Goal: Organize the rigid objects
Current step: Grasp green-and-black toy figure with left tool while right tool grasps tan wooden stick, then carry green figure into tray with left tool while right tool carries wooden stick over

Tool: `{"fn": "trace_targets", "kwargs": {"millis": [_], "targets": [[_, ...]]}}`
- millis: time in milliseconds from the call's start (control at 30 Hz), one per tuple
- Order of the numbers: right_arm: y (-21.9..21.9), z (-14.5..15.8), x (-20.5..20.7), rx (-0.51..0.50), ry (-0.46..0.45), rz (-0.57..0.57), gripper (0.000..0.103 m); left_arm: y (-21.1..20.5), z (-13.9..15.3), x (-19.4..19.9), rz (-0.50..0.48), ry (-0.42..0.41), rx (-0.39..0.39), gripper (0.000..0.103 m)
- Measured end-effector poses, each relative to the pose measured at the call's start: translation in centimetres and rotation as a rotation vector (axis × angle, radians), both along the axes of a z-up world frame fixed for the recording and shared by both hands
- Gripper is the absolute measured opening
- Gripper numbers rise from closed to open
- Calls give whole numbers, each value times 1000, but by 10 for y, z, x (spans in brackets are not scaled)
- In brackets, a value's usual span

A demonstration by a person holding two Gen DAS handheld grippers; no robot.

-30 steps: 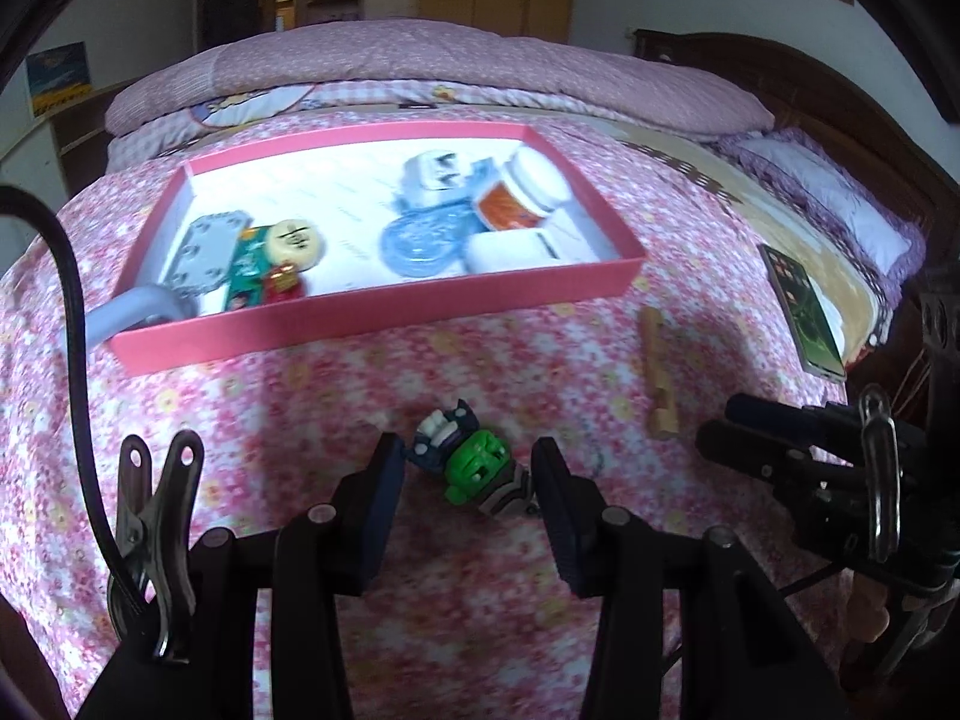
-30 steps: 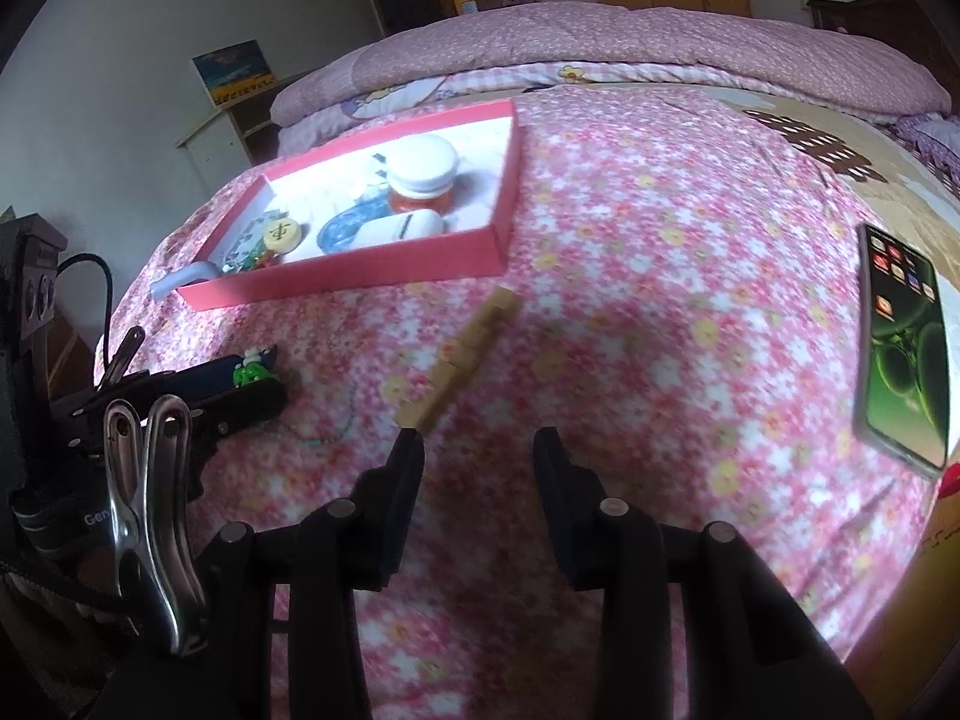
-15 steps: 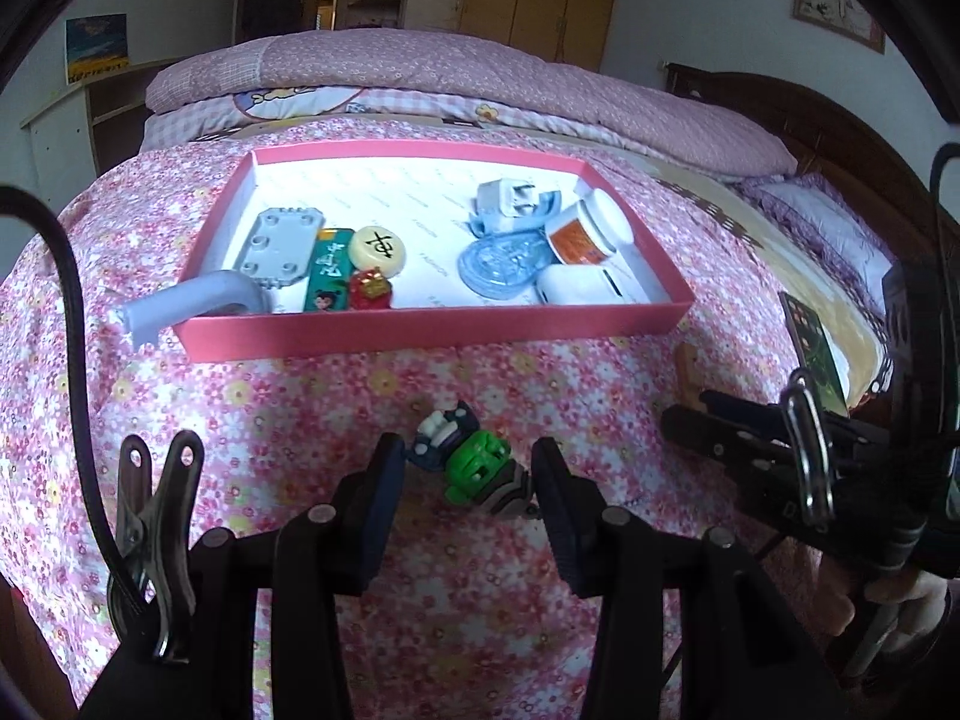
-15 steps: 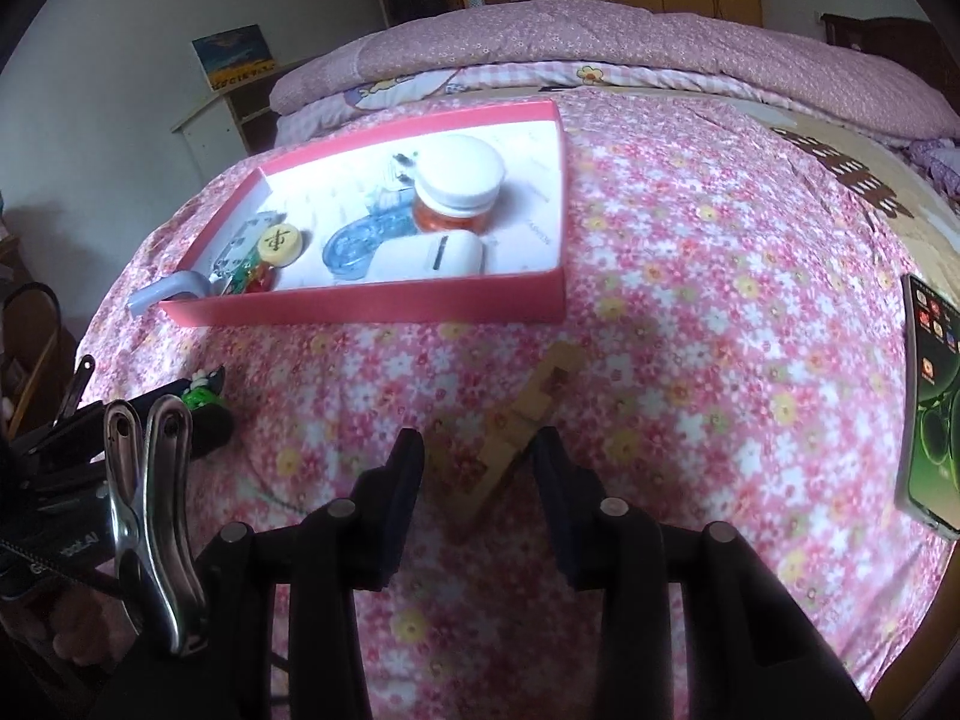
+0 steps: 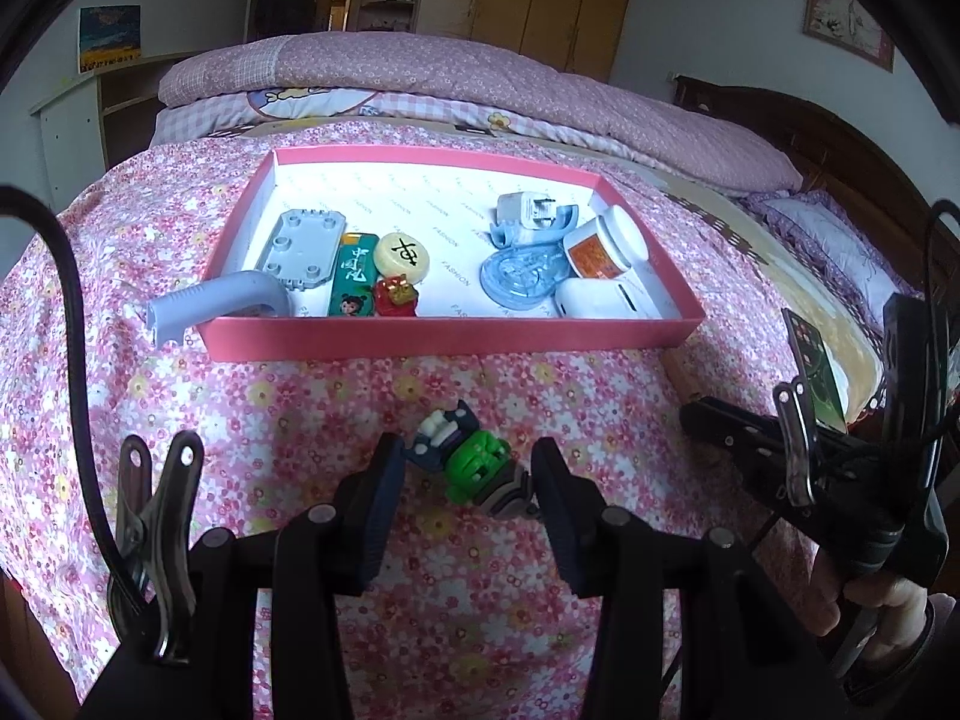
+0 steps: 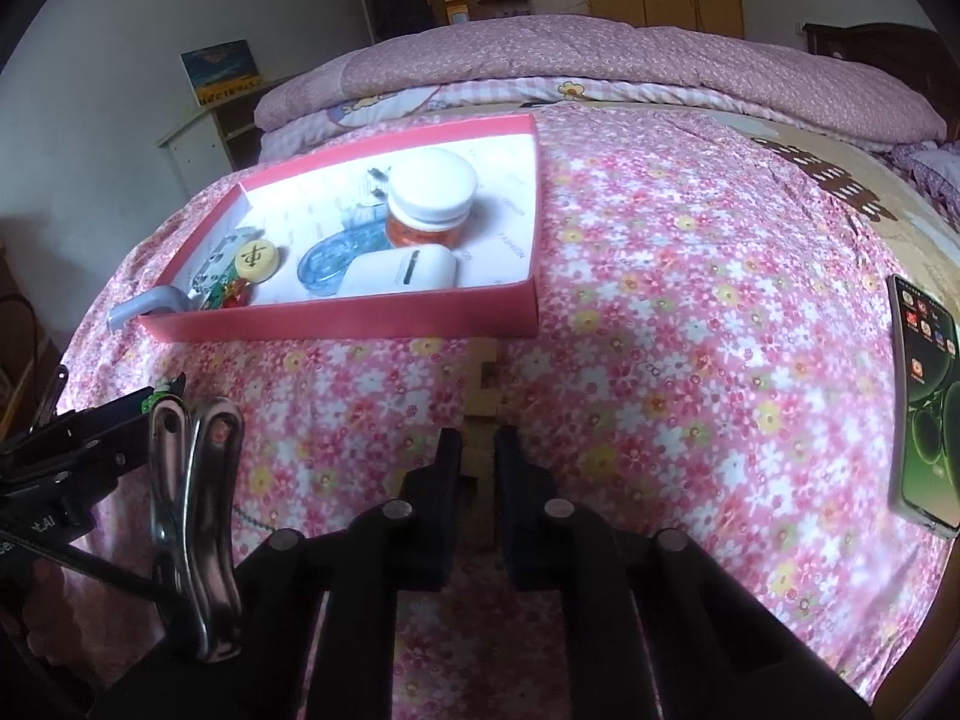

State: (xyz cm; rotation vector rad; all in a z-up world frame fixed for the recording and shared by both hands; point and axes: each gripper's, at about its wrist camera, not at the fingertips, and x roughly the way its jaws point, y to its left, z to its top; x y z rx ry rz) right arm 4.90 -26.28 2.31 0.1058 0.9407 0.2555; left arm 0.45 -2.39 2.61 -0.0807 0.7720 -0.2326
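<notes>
Two grippers work over a bed with a pink flowered cover point(image 6: 690, 312). Nearest in the left wrist view, the left gripper point(image 5: 465, 471) holds a little toy figure point(image 5: 474, 468) with a green head between its two fingers, which stand about half way apart; the toy touches both. In the right wrist view, the right gripper point(image 6: 478, 456) has just been closing, and its fingers are now pinched narrow on a wooden block piece point(image 6: 483, 402) that sticks out ahead of them toward the box. A phone point(image 6: 924, 396) with a green screen lies on the cover far off to the right side. Just past the wooden piece sits a flat pink box point(image 5: 444, 339) with a white floor, and the word FASHION is printed on that floor many times. Inside the box, near the front wall, lie a white case point(image 5: 606, 303), a green pack point(image 5: 351, 276) with writing too small to read, and a tiny red toy point(image 5: 396, 297). A bit further in are a cream round game piece point(image 5: 402, 252) with a dark sign on it, a grey flat plate point(image 5: 303, 243), a clear blue plastic shape point(image 5: 519, 270), a white-capped jar point(image 5: 609, 243) with an orange label, and a white plug point(image 5: 525, 210). A grey bent handle point(image 5: 216, 306) hangs over the box's left front corner. Farthest away lies a folded purple quilt point(image 5: 480, 90).
</notes>
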Motion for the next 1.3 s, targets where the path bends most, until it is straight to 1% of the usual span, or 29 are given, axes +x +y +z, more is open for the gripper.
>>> {"fn": "trace_targets", "kwargs": {"millis": [233,400,500,700,933,1067,1300], "targets": [[-1,3,-5,73,12,21,12,2,2,0,10,-4,1,46],[3,9,-8,93,2,33,12,0,5,1,15,-6,3,46],[3,14,-8,110,1,40,12,-1,10,4,12,-18,6,46],[9,30,-7,114,-34,65,12,-3,24,11,9,-50,16,46],[19,47,0,117,-62,100,12,0,50,25,12,-93,37,46],[24,56,8,127,-81,116,12,4,63,35,26,-118,32,46],[31,67,28,148,-105,127,12,7,68,64,38,-118,24,46]]}}
